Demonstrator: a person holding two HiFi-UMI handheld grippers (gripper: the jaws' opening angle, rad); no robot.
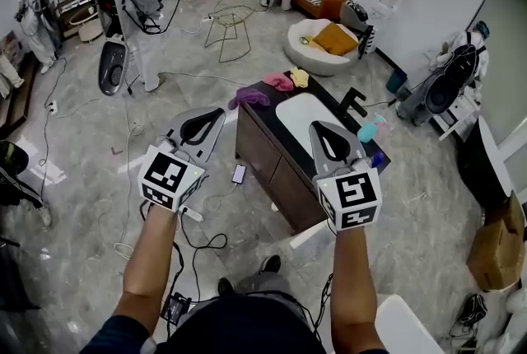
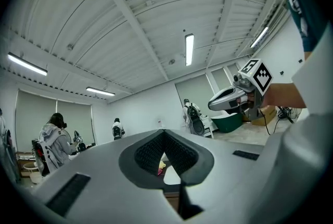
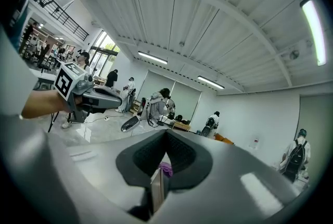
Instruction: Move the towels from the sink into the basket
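Currently: left gripper (image 1: 216, 115) and right gripper (image 1: 319, 130), both shut tight and empty, at the sink's (image 1: 298, 115) near side; purple towel (image 1: 249, 98), pink towel (image 1: 278, 81), yellow towel (image 1: 300, 77) on its far-left counter end, nearest the left gripper.

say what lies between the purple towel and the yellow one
A pink towel lies between the purple towel and the yellow towel; the head view shows it.
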